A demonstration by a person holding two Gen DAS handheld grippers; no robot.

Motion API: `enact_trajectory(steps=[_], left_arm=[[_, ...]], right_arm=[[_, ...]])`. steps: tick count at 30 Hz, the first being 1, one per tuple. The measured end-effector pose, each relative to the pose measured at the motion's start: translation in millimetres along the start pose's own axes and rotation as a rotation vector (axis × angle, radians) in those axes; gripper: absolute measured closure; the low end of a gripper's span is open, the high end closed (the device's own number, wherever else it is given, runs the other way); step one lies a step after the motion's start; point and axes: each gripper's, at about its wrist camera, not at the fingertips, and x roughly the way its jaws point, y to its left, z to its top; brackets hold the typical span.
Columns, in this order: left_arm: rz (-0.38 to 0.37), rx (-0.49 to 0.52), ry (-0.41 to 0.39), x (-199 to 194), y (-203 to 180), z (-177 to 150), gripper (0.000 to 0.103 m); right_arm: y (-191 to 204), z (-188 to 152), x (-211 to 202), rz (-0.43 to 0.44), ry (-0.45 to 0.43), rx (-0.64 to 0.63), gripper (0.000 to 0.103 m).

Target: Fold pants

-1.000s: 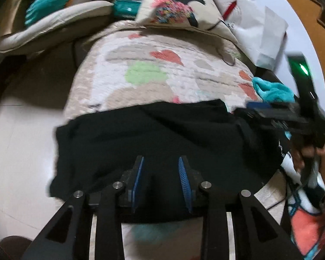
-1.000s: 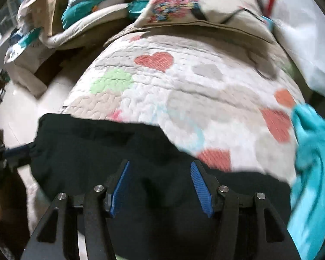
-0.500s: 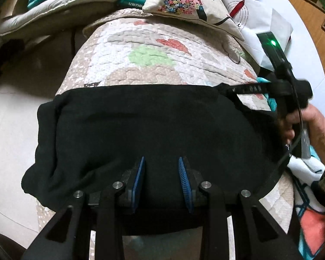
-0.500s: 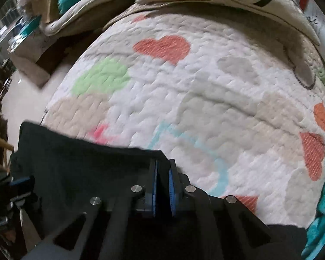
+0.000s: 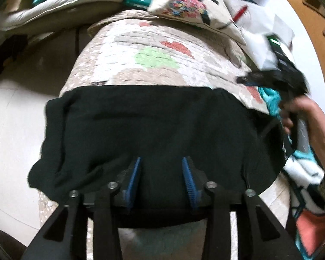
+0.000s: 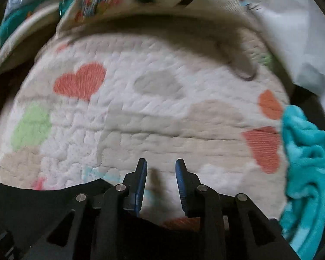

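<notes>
Left wrist view shows a bed with a quilt (image 5: 140, 49) covered in hearts and coloured patches, and the black pants (image 5: 153, 125) lie across its near edge. They are folded into a wide, flat band. One end hangs a little over the left edge of the bed, and the other end reaches the right edge.

The pants look soft, floppy and light. They will bend and sag wherever nothing holds them up, and the layers may slide apart. I think the best places to hold them are the two corners of an edge, pinching all the layers at once, so the fold stays even.

A flowery pillow (image 5: 184, 2) sits at the far edge. A teal cloth (image 6: 307, 162) lies by the right edge.

The left hand-held gripper (image 5: 161, 179) is right over the near part of the pants. Its jaws are opening, with black cloth under them but not squeezed.

The right hand-held gripper (image 6: 160, 182) is past the far edge of the pants, over bare quilt. Its jaws are opening too, with nothing between them. A hand (image 5: 299, 112) holds it at the right edge.
</notes>
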Motion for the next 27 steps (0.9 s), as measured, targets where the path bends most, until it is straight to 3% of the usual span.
enact_trajectory(steps=[5, 11, 15, 20, 24, 27], left_arm=[[0.041, -0.118, -0.015, -14, 25, 2, 0.061], [0.159, -0.287, -0.027, -38, 70, -6, 0.061], [0.343, -0.298, -0.051, -60, 84, -14, 0.061], [0.294, -0.495, -0.065, -81, 107, -21, 0.061], [0.182, -0.511, -0.055, -66, 95, -19, 0.058], [0.151, -0.489, -0.056, -51, 91, -22, 0.058]], right_arm=[[5, -44, -61, 0.074, -0.090, 0.004, 0.041], [36, -101, -95, 0.272, -0.126, 0.058, 0.040], [55, -127, -100, 0.323, -0.118, 0.036, 0.039], [70, -143, -105, 0.335, -0.121, -0.042, 0.039], [86, -139, -107, 0.357, -0.124, -0.096, 0.039], [107, -128, -106, 0.386, -0.110, -0.154, 0.039]])
